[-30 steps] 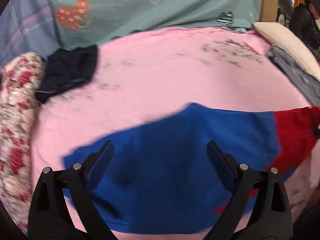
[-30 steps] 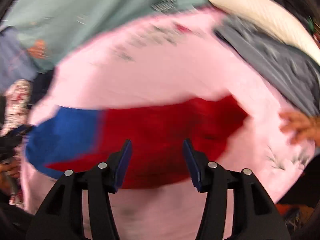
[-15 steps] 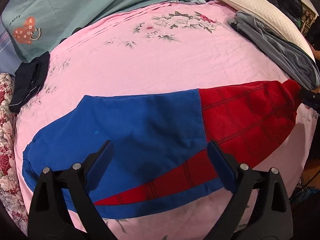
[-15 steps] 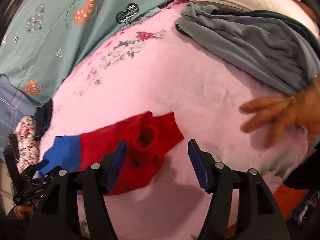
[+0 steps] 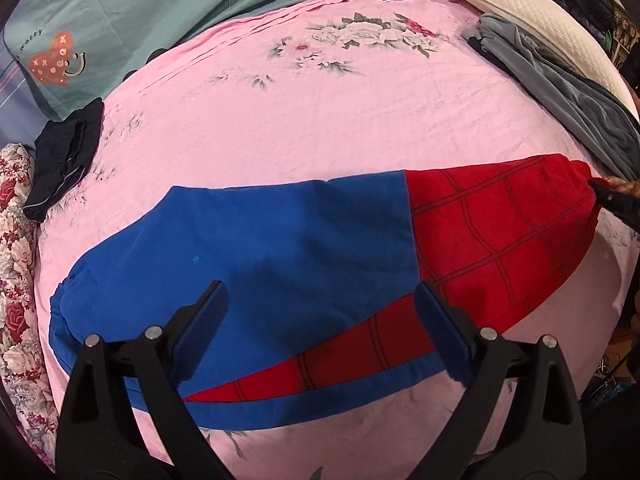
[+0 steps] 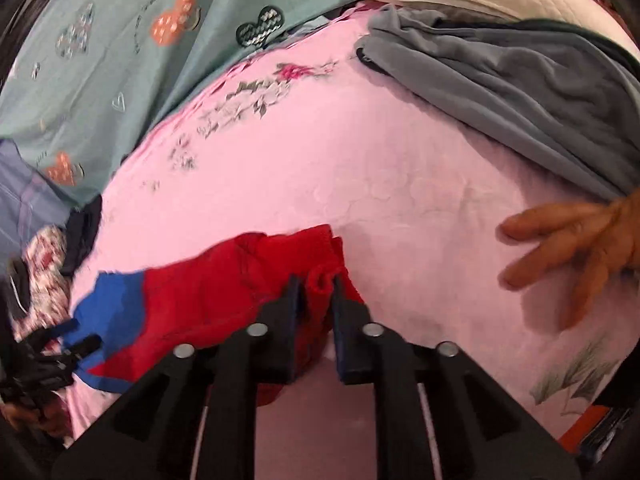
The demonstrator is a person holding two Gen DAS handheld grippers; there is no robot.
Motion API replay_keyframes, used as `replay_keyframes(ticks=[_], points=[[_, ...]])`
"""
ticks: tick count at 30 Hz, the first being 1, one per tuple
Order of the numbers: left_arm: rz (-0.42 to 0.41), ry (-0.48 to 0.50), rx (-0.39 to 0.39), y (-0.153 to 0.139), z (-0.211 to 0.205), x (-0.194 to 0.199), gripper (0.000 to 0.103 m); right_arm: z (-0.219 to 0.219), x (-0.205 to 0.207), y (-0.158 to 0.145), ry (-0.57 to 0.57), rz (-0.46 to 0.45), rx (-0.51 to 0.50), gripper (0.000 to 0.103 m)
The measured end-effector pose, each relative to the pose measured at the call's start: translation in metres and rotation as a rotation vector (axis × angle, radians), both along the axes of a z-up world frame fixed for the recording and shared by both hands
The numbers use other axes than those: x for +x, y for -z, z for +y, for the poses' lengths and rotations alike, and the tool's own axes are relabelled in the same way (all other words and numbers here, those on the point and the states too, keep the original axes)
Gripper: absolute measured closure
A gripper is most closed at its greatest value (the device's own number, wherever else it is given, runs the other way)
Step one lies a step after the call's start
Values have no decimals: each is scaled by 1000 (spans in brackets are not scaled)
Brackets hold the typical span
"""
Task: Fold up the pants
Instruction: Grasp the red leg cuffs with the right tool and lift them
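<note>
Pants (image 5: 288, 256) lie flat across the pink bed sheet (image 5: 320, 120), blue half toward the waistband on the left, red webbed half running off to the right. They look already doubled leg over leg, w/ a red strip and blue hem peeking out along the near edge. So my read: lengthwise fold done, crosswise folds not yet made.

Left claw (image 5: 320, 312) hangs over the blue part, jaws wide, nothing between them, not touching the cloth as far as I can see.

Right claw (image 6: 316, 300) is at the red cuff end; its jaws have just been closing, and now they stand narrow w/ a bunched ridge of red fabric pinched between them. Looks like a grip on the leg end, prob. ready to carry it over toward the waistband. A bare hand (image 6: 580, 240) lies spread on the sheet just right of that, apart from the pants.

Containers: none in sight, no basket or drawer. Other clothes just sit on the bed: a gray garment (image 5: 560, 92) by the white pillow (image 5: 532, 12) at the far right, a small dark folded piece (image 5: 64, 156) at the left edge. Teal duvet (image 5: 120, 20) heaped at the back.
</note>
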State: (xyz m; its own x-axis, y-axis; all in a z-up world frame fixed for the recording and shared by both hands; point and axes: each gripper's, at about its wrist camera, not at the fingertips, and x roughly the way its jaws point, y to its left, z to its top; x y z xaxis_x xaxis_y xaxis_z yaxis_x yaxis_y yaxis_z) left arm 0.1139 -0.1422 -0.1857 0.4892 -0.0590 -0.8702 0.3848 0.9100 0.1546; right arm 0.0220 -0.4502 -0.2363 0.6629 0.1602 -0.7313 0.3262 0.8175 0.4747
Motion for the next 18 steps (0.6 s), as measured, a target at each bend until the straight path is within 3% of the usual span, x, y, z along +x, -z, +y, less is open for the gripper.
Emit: replay_keyframes(ticks=[1,2,4,7,11,14,18], points=[[-8,1,-1,-2,2,0,8,-6,-4,-5,37,10,9,43],[-12,0,0,-2,3,0,8,-12,-10,-12,73,-8,23,41],[-10,-7,-3,-2,7,2,8,-23,-18,-18,88,-70,105,41],[3,-21,-5,1,11,4,8,-28,-9,1,70,-22,203,41],[-7,-18,0,-2,13,2,8,-22,-1,15,52,14,229,41],[-17,-31,7,-4,19,0,8,-17,2,16,39,5,209,46],[-14,-72,10,-5,36,3,8,-19,8,21,27,-9,278,68]])
